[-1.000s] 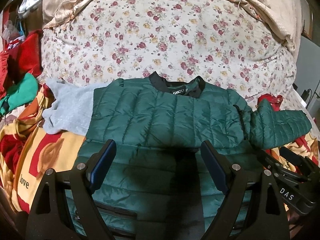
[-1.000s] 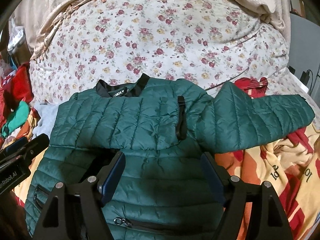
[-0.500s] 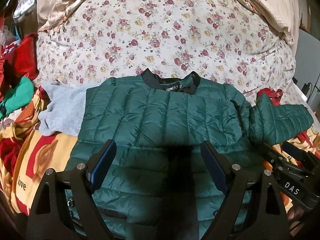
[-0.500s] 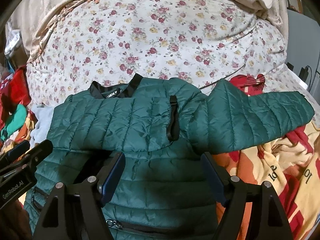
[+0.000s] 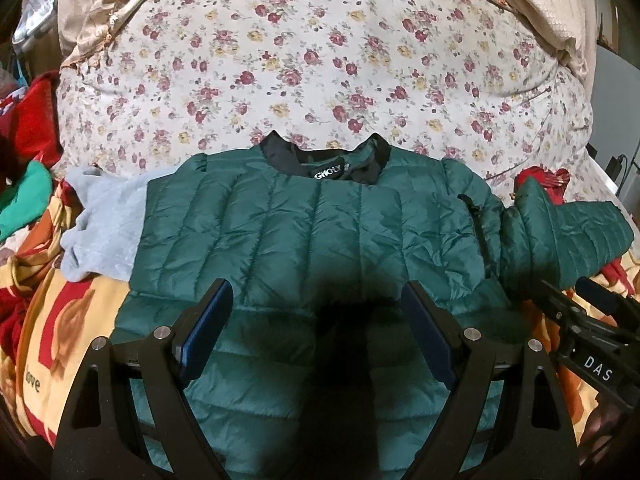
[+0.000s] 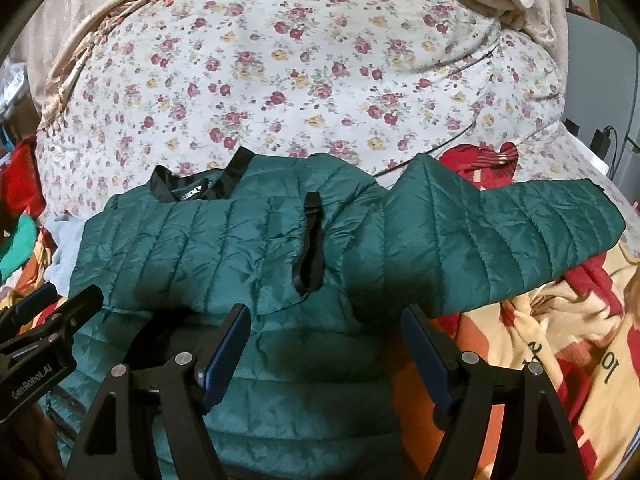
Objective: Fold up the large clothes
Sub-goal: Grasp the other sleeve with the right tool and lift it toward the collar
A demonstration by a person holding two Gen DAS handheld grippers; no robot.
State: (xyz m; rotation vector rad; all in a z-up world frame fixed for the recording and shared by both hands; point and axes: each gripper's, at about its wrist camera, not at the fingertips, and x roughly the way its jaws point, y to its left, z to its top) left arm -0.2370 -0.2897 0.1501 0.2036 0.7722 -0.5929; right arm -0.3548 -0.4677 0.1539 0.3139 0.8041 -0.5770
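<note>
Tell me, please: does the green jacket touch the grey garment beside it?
Touching. In the left wrist view the green jacket lies with its edge over the grey garment, no gap showing between them.

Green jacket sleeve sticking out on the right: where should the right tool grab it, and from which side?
Probably at the cuff end of the sleeve, coming in from its near lower edge. The sleeve lies flat and stretched out to the right, clear of the jacket body, with its tip resting over the patterned blanket. The right tool is open and empty, so it can pinch the edge and carry it inward.
</note>
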